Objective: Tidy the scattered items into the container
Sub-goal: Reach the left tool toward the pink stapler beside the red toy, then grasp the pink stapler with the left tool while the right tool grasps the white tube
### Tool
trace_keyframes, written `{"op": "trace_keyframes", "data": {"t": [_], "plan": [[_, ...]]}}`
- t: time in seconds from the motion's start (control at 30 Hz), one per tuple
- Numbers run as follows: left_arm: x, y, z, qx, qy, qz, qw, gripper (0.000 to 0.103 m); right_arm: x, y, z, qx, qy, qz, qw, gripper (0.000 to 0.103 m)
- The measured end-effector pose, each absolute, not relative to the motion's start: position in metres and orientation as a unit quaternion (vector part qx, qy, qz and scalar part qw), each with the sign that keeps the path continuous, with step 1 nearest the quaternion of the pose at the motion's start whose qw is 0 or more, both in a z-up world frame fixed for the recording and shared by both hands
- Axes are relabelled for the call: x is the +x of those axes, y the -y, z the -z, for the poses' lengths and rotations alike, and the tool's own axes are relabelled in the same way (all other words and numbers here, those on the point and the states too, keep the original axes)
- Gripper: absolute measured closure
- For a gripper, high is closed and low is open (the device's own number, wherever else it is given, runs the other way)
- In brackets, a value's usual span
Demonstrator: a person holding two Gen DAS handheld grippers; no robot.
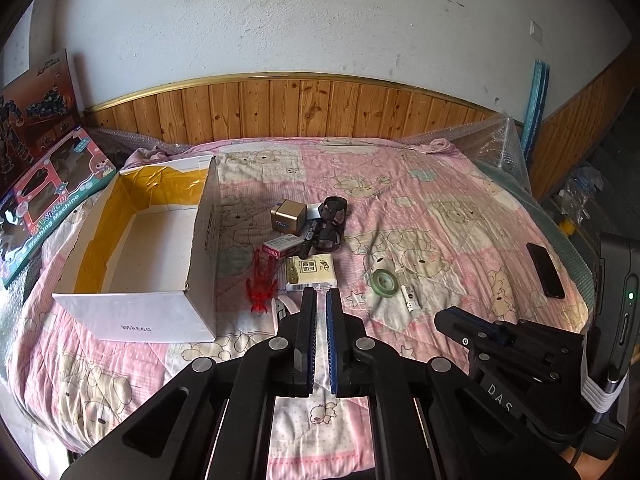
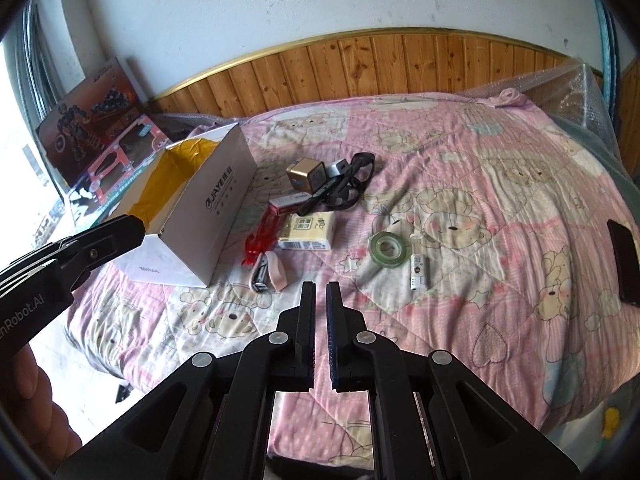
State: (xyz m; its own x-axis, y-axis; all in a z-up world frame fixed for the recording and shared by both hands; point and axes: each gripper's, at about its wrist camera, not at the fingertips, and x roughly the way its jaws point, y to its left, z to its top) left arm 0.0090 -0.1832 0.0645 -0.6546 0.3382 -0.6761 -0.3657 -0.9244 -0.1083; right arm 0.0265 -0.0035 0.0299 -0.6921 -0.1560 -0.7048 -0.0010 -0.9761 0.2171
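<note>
An open white cardboard box (image 1: pixel 204 240) (image 2: pixel 212 208) with yellow tape inside sits at the left of the bed. Beside it lie a gold charger cube (image 1: pixel 287 216) (image 2: pixel 302 174), a black strap and cable (image 1: pixel 332 224) (image 2: pixel 344 184), a small red-and-white box (image 1: pixel 282 248), a tissue pack (image 1: pixel 310 272) (image 2: pixel 308 232), a red plastic piece (image 1: pixel 262 284) (image 2: pixel 258 240), a stapler (image 2: pixel 260 278), a green tape roll (image 1: pixel 384 282) (image 2: pixel 386 250) and a small white device (image 1: pixel 410 298) (image 2: pixel 418 272). My left gripper (image 1: pixel 321 292) is shut and holds nothing, just short of the tissue pack. My right gripper (image 2: pixel 320 285) is shut too, hovering before the items.
The items rest on a pink cartoon quilt (image 1: pixel 440 208) that covers the bed. A black phone (image 1: pixel 546 270) (image 2: pixel 626 264) lies near the right edge. Toy boxes (image 1: pixel 52 184) lean at the far left. Wood panelling (image 1: pixel 320 108) and a white wall close off the back.
</note>
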Motion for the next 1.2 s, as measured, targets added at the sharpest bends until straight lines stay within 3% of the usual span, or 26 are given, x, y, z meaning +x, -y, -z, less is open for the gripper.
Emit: {"op": "trace_keyframes", "data": {"t": [0.07,0.13,0.17,0.2,0.63,1.03,1.2], "plan": [[0.008,0.187,-0.063,-0.371,-0.011,-0.909,0.187,0.091,0.025,0.005,-0.028,0.391,0.101,0.914,0.045,0.093],[0.005,0.193,-0.060,-0.382,0.000,-0.907,0.175,0.061,0.026,0.005,-0.026,0.390,0.105,0.914,0.045,0.068],[0.004,0.195,-0.060,-0.387,0.008,-0.906,0.172,0.053,0.027,0.004,-0.025,0.388,0.106,0.914,0.047,0.055],[0.004,0.198,-0.060,-0.385,0.013,-0.908,0.167,0.046,0.027,0.003,-0.023,0.387,0.106,0.915,0.047,0.055],[-0.005,0.191,-0.039,-0.397,-0.004,-0.905,0.151,0.044,-0.002,-0.015,0.022,0.440,0.133,0.886,0.060,0.055],[-0.063,0.208,0.041,-0.456,0.009,-0.879,0.138,0.044,-0.055,-0.076,0.081,0.476,0.201,0.856,0.025,0.055],[-0.082,0.208,0.065,-0.477,0.014,-0.867,0.146,0.044,-0.078,-0.076,0.087,0.478,0.186,0.858,0.032,0.055]]}}
